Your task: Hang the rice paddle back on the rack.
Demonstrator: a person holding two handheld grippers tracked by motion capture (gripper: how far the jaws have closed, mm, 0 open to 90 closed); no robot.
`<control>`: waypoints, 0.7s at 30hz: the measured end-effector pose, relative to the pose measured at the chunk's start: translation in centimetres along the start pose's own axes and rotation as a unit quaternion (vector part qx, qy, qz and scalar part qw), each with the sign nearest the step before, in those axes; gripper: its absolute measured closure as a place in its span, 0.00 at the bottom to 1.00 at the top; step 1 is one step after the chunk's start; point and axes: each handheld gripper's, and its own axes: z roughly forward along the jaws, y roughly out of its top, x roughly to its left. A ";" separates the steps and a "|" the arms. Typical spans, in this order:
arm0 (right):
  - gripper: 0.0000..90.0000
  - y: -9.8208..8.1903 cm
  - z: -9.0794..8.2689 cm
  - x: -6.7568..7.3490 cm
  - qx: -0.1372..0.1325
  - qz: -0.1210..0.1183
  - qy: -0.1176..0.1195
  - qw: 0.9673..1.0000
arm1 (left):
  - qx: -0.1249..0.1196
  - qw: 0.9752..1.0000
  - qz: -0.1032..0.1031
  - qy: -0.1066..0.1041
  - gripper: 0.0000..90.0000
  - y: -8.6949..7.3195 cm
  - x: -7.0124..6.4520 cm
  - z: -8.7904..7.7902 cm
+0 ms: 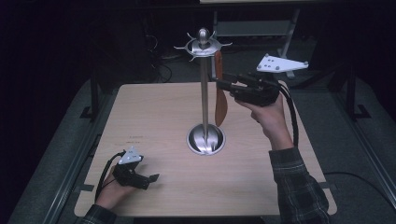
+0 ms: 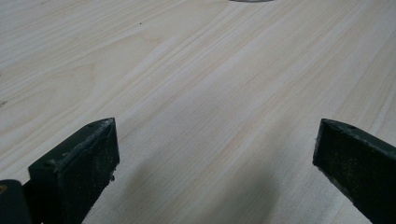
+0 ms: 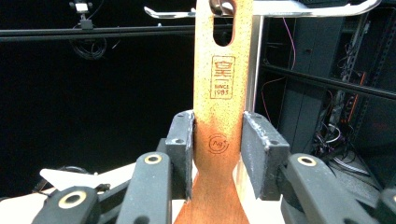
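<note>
Between the right claw's [image 3: 218, 149] pads hangs the wooden spatula [image 3: 219, 93], pinched at its handle beneath the rack's hook [image 3: 219, 5], while the left claw [image 2: 215, 154] rests spread on the desk [image 2: 196, 70].

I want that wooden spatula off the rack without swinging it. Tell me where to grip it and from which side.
Grip the wooden spatula on its flat handle, just below the hanging slot, coming in level from the side away from the rack pole. It hangs upright from a hook, so its narrow edges suit the pads. The right tool already sits there, jaws on both edges.
</note>
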 end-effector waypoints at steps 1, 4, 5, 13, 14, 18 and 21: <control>0.71 0.0 0.0 0.0 -0.003 0.002 0.002 1.000 | 0.000 1.000 -0.001 0.000 0.00 0.0 0.0 0.0; 0.71 0.0 -0.1 -0.1 -0.004 0.003 0.002 1.000 | 0.000 1.000 -0.003 0.001 0.00 -0.1 0.0 -0.1; 0.71 0.0 -0.2 -0.1 -0.004 0.003 0.003 1.000 | 0.000 1.000 -0.004 0.001 0.00 -0.1 0.0 -0.1; 0.69 -0.4 -0.7 -0.3 -0.002 0.009 0.006 1.000 | 0.003 1.000 -0.006 0.005 0.00 0.0 0.0 0.0; 0.69 -0.5 -0.9 -0.3 -0.002 0.010 0.006 1.000 | 0.005 1.000 -0.007 0.004 0.00 0.0 0.0 0.1; 0.67 -1.3 -1.5 -0.5 -0.001 0.016 0.005 1.000 | 0.007 1.000 -0.007 0.005 0.00 -0.1 0.0 0.2; 0.67 -2.0 -2.1 -0.7 -0.001 0.020 0.003 1.000 | 0.008 1.000 -0.009 0.005 0.00 -0.1 0.1 0.2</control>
